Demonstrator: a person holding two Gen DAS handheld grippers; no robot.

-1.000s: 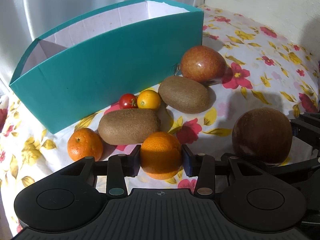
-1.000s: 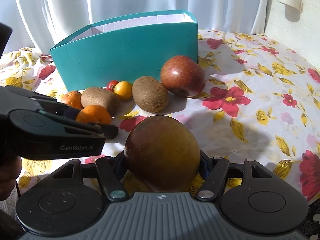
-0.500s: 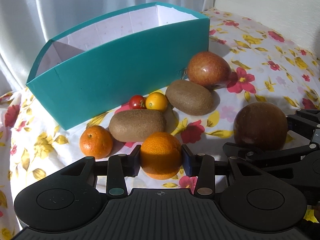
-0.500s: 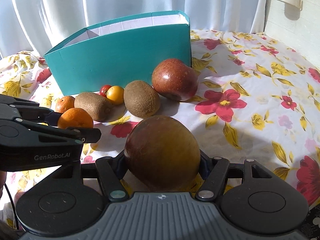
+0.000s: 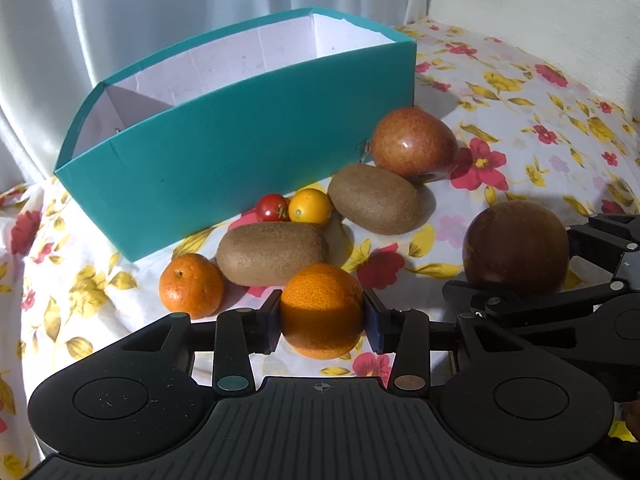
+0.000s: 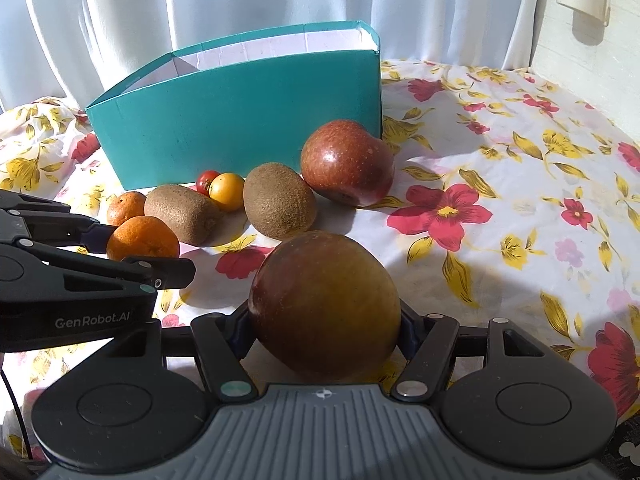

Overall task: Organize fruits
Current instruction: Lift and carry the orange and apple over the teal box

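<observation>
My left gripper (image 5: 322, 318) is shut on an orange mandarin (image 5: 321, 308), seen also from the right wrist as the mandarin (image 6: 142, 242) between black fingers. My right gripper (image 6: 325, 320) is shut on a large dark brownish apple (image 6: 324, 304), which the left wrist view shows at the right as the apple (image 5: 516, 252). On the flowered cloth lie a second mandarin (image 5: 191, 285), two kiwis (image 5: 274, 252) (image 5: 374, 198), a red cherry tomato (image 5: 273, 207), a small yellow fruit (image 5: 310, 206) and a red apple (image 5: 412, 142). Behind them stands an open teal box (image 5: 224, 152).
The flowered tablecloth (image 6: 500, 184) stretches bare to the right of the fruit. White curtains (image 6: 240, 0) hang behind the box, and a pale wall (image 5: 540, 20) rises at the far right. The box's white inside shows no fruit.
Both grippers have kept their fruit. In both views the box and the lying fruit have slid lower and the box's inside shows more, as if both hands rose a little.
</observation>
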